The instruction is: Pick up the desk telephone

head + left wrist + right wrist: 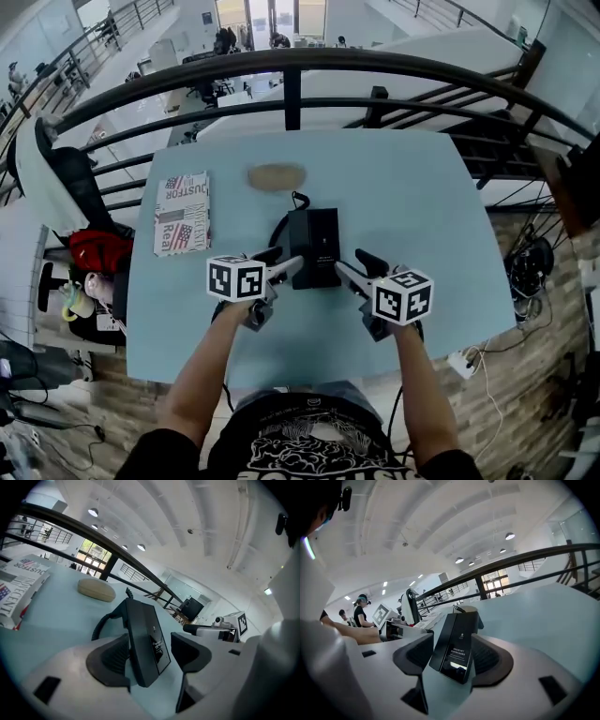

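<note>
The left gripper (286, 261) had its jaws spread wide, and so did the right gripper (352, 264). Neither pressed on anything. The black desk telephone (314, 246) lay flat on the pale blue table (412, 206) between the two grippers, one near corner reaching in between each pair of jaws. Past the telephone lay a tan oval pad (277, 176). A folded newspaper (183, 212) lay farther off, beyond and to the left of the left gripper.
</note>
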